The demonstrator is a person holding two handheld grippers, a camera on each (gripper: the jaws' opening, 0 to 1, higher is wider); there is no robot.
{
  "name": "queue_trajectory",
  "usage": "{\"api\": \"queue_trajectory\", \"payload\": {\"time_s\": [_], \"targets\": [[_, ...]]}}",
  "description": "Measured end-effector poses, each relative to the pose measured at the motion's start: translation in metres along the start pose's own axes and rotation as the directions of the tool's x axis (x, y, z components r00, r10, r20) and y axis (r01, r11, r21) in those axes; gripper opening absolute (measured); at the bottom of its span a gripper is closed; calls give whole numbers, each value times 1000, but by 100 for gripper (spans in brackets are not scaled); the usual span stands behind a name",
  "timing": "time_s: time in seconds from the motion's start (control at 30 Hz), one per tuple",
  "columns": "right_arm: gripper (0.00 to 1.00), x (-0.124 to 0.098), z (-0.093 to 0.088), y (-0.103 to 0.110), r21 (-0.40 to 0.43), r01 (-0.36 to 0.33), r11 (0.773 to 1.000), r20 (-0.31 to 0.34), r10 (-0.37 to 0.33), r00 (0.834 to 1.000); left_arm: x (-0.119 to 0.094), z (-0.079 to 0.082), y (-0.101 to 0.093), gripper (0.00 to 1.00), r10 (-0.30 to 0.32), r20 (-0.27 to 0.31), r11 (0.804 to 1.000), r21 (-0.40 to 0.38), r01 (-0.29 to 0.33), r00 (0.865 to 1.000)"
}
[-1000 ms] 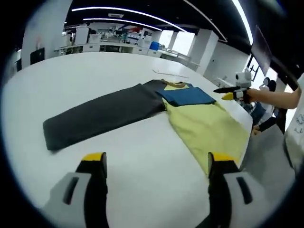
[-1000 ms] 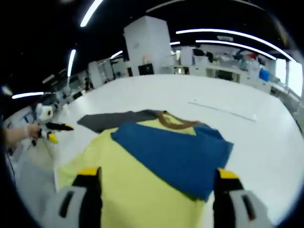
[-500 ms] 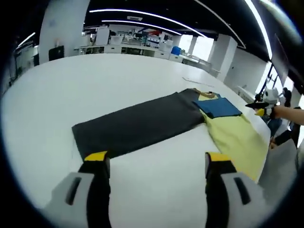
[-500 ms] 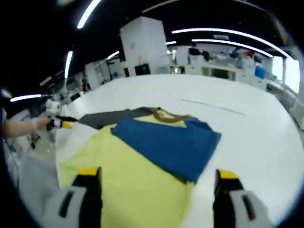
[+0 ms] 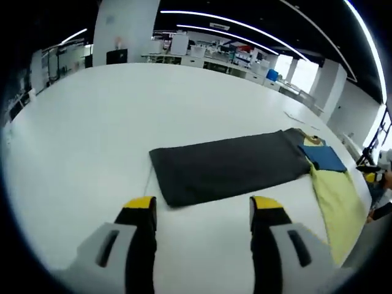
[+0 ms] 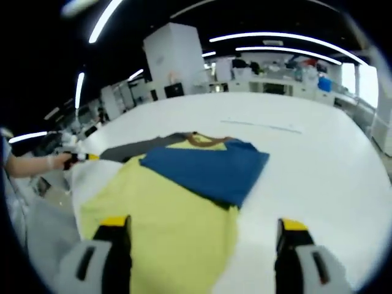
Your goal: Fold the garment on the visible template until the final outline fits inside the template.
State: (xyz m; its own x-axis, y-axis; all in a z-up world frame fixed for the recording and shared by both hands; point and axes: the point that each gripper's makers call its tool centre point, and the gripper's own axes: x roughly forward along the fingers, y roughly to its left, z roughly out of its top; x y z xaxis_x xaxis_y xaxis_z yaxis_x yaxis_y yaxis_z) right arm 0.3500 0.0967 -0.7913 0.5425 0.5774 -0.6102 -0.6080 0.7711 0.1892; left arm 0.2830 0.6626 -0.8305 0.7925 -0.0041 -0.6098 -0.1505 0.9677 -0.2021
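A yellow shirt (image 6: 165,226) with a brown collar (image 6: 199,139) lies flat on the white table, one blue sleeve (image 6: 205,168) folded across its chest. Its collar end meets a long dark grey rectangular sheet (image 5: 226,165), also in the right gripper view (image 6: 135,149). In the left gripper view the shirt (image 5: 335,199) and blue sleeve (image 5: 324,157) lie at the right. My left gripper (image 5: 202,208) hangs open above bare table, short of the sheet's near edge. My right gripper (image 6: 203,225) is open over the shirt's lower part, holding nothing. Each gripper shows in the other's view: left gripper (image 6: 79,157), right gripper (image 5: 370,174).
The white table (image 5: 92,116) is broad, with its edge near the shirt's hem (image 6: 73,184). A thin pale strip (image 6: 263,125) lies far out on the table. A hand (image 6: 52,162) holds the left gripper. Cabinets and pillars stand far behind.
The left gripper's camera has swung, so the dark sheet now sits centred and closer. The right gripper has drawn back slightly from the shirt. The shirt's shape is unchanged.
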Motion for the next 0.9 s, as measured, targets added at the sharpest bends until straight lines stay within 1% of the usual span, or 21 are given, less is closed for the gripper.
{"api": "queue_trajectory", "payload": {"time_s": [0.03,0.07,0.1,0.13,0.17,0.23,0.27,0.3,0.33,0.4,0.47,0.5,0.53,0.6,0.63,0.67,0.7,0.73,0.77,0.8,0.9], "targets": [[99,-1,-1,0,-2,1,1000,-4,-1,1000,1,1,3,50,12,1,1000,-8,-12,1000],[99,-1,-2,-1,-2,3,1000,-6,-3,1000,3,1,5,48,30,-7,999,-36,-30,1000],[99,-1,-2,-3,-2,5,1000,-6,-5,1000,3,-2,4,45,30,-17,997,-68,-31,999],[99,-2,-3,-3,0,10,1000,-7,-10,1000,4,6,7,41,43,25,998,-41,-41,999],[99,-2,-3,-3,4,10,1000,-7,-10,1000,3,3,7,35,53,3,996,-77,-53,999],[99,-3,-4,-3,8,11,1000,-10,-11,1000,6,4,17,22,83,-1,989,-120,-83,997],[99,-3,-5,-4,5,13,1000,-12,-13,1000,8,3,18,16,76,-7,987,-138,-77,997],[99,-3,-8,-5,0,13,1000,-17,-13,1000,11,2,24,7,77,-10,986,-150,-77,997],[99,-3,-10,-5,-4,14,1000,-24,-14,1000,14,3,32,3,88,-6,984,-153,-88,996],[99,-3,-14,-6,-9,16,1000,-34,-17,999,14,4,31,1,85,14,976,-200,-80,996],[99,-5,-18,-5,-7,14,1000,-40,-15,999,16,6,35,0,86,24,975,-207,-79,996],[99,-6,-20,-3,-5,13,1000,-42,-13,999,17,7,35,0,91,27,961,-265,-81,996],[99,-6,-21,-3,-5,13,1000,-45,-13,999,15,5,32,0,91,24,964,-255,-82,996],[99,-7,-23,-2,-9,15,1000,-49,-16,999,14,7,34,0,110,24,978,-182,-103,994],[99,-8,-23,-1,-10,15,1000,-50,-15,999,14,8,34,0,115,18,977,-183,-110,993],[99,-8,-23,-1,-12,15,1000,-50,-16,999,13,7,27,0,125,7,976,-178,-121,992],[99,-8,-23,-1,-13,16,1000,-47,-17,999,13,7,27,0,128,1,977,-171,-126,992],[99,-8,-22,-2,-12,17,1000,-45,-17,999,15,9,31,0,134,-4,981,-138,-133,991],[99,-8,-22,-2,-8,17,1000,-44,-17,999,16,11,32,0,139,-4,982,-130,-139,990],[99,-8,-23,-2,-5,18,1000,-44,-18,999,12,9,30,0,138,-3,980,-142,-137,990],[97,-10,-25,-1,0,20,1000,-46,-20,999,15,13,32,0,143,-9,980,-141,-142,990]]}}
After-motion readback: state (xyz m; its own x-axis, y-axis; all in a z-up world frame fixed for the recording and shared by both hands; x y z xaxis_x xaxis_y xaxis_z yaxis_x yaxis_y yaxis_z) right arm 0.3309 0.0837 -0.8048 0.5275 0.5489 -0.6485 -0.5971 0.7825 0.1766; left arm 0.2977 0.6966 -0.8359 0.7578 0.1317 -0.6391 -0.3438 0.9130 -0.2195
